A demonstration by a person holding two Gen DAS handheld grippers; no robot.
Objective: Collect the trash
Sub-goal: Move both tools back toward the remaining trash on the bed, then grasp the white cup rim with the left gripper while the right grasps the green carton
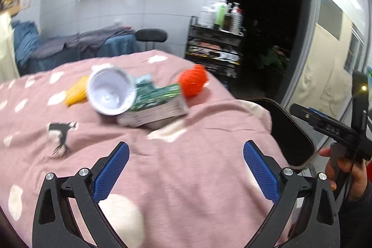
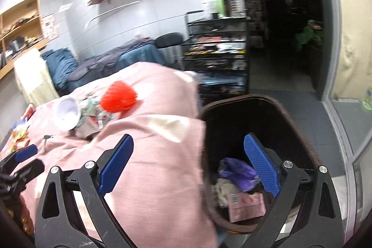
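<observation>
A: Where's the trash?

B: Mid-bed, on the pink blanket [image 1: 186, 178]. White cup [image 1: 111, 91] on its side, mouth twd me, lying on a green-and-grey wrapper [image 1: 158, 104]. Orange ball [image 1: 193, 80] just right of that, yellow thing [image 1: 76, 91] behind cup's left edge.

A: Tongs?

B: My left tongs [image 1: 186, 169] are wide apart, nothing in them, over the blanket short of the pile. Right tongs [image 2: 188, 169] also spread, empty, half over the blanket edge, half over the bin [image 2: 290, 108].

A: Bin?

B: Dark, beside the bed's right edge. Inside: purple crumple [image 2: 237, 172], pink packet [image 2: 246, 207].
</observation>
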